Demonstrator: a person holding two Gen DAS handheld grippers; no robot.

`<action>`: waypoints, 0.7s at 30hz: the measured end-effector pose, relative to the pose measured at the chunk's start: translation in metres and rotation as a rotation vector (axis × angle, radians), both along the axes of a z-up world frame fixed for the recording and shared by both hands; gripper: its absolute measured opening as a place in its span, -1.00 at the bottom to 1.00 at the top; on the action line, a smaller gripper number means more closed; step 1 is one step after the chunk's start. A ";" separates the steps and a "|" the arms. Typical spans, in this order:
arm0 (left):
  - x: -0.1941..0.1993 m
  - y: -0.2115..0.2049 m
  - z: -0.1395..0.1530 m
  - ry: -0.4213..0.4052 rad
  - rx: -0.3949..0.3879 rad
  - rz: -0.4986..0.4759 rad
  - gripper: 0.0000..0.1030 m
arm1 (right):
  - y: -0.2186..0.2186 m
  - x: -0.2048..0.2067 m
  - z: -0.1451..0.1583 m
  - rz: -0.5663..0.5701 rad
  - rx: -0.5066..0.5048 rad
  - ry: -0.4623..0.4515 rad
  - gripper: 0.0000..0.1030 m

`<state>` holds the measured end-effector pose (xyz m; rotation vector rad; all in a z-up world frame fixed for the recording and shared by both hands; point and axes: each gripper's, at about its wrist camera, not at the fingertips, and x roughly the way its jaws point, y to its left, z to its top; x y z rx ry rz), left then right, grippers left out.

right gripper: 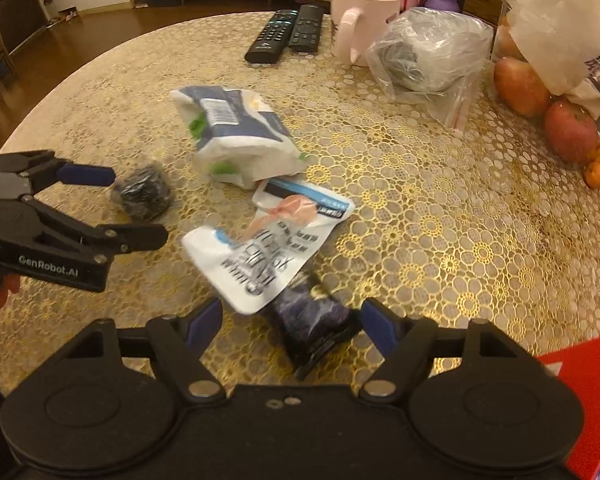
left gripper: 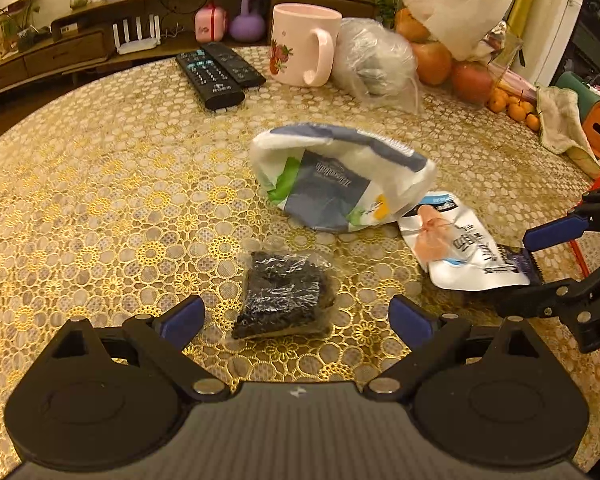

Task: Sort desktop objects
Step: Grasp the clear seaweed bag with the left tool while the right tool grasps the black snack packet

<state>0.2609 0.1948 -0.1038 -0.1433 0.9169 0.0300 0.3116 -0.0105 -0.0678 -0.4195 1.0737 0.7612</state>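
A black cake in clear wrap lies on the gold lace tablecloth between the open jaws of my left gripper; it also shows in the right wrist view. My right gripper is open around a dark purple packet, which lies under a white snack pouch. That pouch and the right gripper show at the right in the left wrist view. A white-and-blue tissue pack lies in the middle, also seen from the right wrist.
At the back are two black remotes, a pink mug, a clear bag, apples under a white bag, and small oranges. A red box sits at the near right edge.
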 end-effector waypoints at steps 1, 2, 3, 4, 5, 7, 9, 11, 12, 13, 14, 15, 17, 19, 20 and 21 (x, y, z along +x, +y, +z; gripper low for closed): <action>0.001 0.000 0.000 -0.005 0.009 0.001 0.93 | 0.001 0.002 -0.003 -0.001 -0.004 0.002 0.47; 0.003 0.000 -0.001 -0.006 0.012 -0.001 0.93 | 0.002 0.004 -0.005 0.000 -0.005 0.005 0.47; 0.004 0.001 -0.001 -0.010 0.013 0.001 0.93 | 0.002 0.005 -0.006 -0.002 -0.005 0.008 0.47; 0.004 0.001 -0.001 -0.013 0.013 0.005 0.93 | 0.002 0.006 -0.008 -0.004 -0.006 0.007 0.47; 0.005 0.002 -0.002 -0.016 0.013 0.007 0.93 | 0.002 0.006 -0.009 -0.005 -0.006 0.007 0.47; 0.005 0.003 -0.002 -0.023 0.013 0.010 0.93 | 0.002 0.007 -0.012 -0.007 -0.003 0.007 0.47; 0.005 0.003 -0.003 -0.030 0.021 0.011 0.91 | 0.001 0.007 -0.012 -0.009 0.003 0.003 0.47; 0.004 0.003 -0.003 -0.039 0.031 0.011 0.81 | 0.001 0.006 -0.013 -0.007 0.004 -0.001 0.46; 0.003 0.003 -0.002 -0.041 0.037 0.012 0.78 | 0.001 0.006 -0.013 -0.005 0.004 -0.005 0.46; 0.003 0.003 -0.002 -0.041 0.040 0.013 0.78 | 0.001 0.005 -0.013 -0.002 0.003 -0.009 0.46; 0.002 0.003 -0.002 -0.044 0.041 0.015 0.71 | 0.001 0.005 -0.013 0.000 0.001 -0.013 0.45; 0.002 0.003 -0.001 -0.051 0.043 0.014 0.49 | 0.001 0.004 -0.013 0.001 -0.001 -0.016 0.44; 0.000 0.003 0.001 -0.055 0.052 0.018 0.20 | 0.002 0.003 -0.013 0.003 -0.008 -0.020 0.23; 0.000 0.003 0.003 -0.054 0.039 0.012 -0.07 | 0.001 0.003 -0.014 0.005 -0.002 0.016 -0.09; -0.001 0.002 0.004 -0.051 0.038 0.011 -0.14 | 0.000 0.001 -0.014 0.007 -0.004 0.011 -0.13; -0.001 0.000 0.004 -0.049 0.040 0.010 -0.17 | 0.001 -0.002 -0.013 0.014 -0.010 0.004 -0.15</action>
